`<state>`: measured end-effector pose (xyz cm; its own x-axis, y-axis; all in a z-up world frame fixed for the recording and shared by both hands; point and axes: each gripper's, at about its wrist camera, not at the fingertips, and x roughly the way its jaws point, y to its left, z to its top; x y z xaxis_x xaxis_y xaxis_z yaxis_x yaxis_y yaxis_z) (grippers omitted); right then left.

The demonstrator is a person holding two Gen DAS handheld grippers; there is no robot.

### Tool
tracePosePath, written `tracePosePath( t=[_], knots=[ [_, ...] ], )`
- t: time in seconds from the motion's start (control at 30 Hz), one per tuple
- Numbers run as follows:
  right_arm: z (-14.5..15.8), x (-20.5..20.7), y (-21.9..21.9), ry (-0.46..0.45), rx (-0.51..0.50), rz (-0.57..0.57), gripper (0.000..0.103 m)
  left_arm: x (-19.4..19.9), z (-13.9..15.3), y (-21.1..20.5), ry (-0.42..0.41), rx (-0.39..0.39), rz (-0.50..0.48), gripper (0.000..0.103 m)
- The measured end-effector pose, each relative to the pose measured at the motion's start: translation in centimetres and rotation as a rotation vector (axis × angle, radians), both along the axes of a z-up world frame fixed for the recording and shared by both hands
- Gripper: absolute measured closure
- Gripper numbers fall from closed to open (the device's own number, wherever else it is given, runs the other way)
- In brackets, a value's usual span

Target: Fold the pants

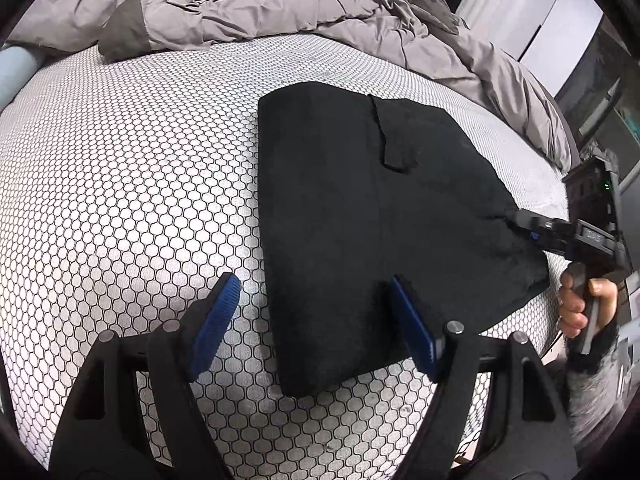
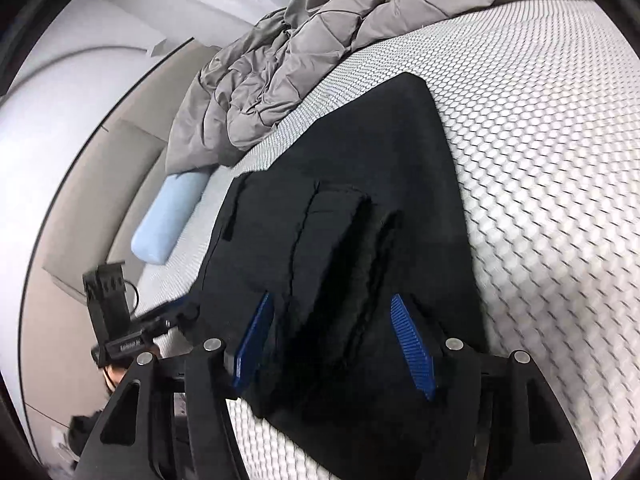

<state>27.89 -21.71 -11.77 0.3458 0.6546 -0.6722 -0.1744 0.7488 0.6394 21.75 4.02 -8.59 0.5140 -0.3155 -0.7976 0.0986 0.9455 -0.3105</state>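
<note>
Pants between right gripper's jaws.

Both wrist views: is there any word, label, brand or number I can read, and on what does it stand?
None can be read.
Right gripper, label on its body: pale marks, too blurred.
Left gripper, pale print on its body: too small and blurred.
Pants, mattress and duvet: no text.

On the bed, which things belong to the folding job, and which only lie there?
Job:
- black pants, folded flat
- left tongs, open
- right tongs, open

Lying about:
- grey duvet, crumpled
- light blue roll
</note>
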Motion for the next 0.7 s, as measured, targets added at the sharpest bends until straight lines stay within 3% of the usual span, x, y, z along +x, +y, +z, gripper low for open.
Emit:
tracePosePath(
  t=[0.07, 0.17, 0.23, 0.3, 0.33, 0.37, 0.4, 0.5, 0.57, 0.6, 0.7],
  knots=[
    [0.0, 0.6, 0.3, 0.003, -0.003, -0.009, 0.082, 0.0, 0.1, 0.2, -0.005, -0.002, 0.014, 0.029],
    [2.5, 0.0, 1.0, -0.096, -0.013, 0.019, 0.09, -0.2, 0.4, 0.9, -0.014, -0.014, 0.035, 0.029],
    [4.6, -0.8, 1.4, -0.165, -0.041, 0.045, 0.09, -0.3, 0.6, 1.3, -0.023, -0.016, 0.044, 0.029],
    [4.6, -0.4, 1.7, -0.168, -0.079, 0.036, 0.09, -0.3, 0.6, 1.6, -0.024, -0.014, 0.052, 0.029],
    [3.8, -0.1, 1.5, -0.147, -0.144, 0.016, 0.088, -0.3, 0.6, 1.7, -0.022, -0.009, 0.058, 0.029],
    [2.2, 0.4, 1.4, -0.097, -0.277, -0.021, 0.086, -0.3, 0.6, 1.7, -0.022, -0.007, 0.063, 0.029],
    [1.1, 0.7, 1.2, -0.062, -0.313, -0.026, 0.085, -0.3, 0.7, 1.8, -0.025, -0.002, 0.068, 0.029],
    [2.5, 0.0, 0.3, -0.091, -0.25, -0.055, 0.077, -1.1, 2.1, 0.9, -0.109, 0.136, 0.106, 0.029],
    [4.8, -1.4, 0.4, -0.192, -0.263, -0.073, 0.064, -1.8, 3.2, -0.3, -0.191, 0.175, 0.082, 0.029],
    [5.9, -2.1, 0.8, -0.25, -0.263, -0.068, 0.062, -2.1, 3.7, -0.8, -0.212, 0.167, 0.064, 0.029],
    [7.0, -3.2, 3.6, -0.308, -0.243, 0.021, 0.061, -2.5, 4.2, -3.0, -0.26, 0.093, -0.035, 0.029]
  ],
)
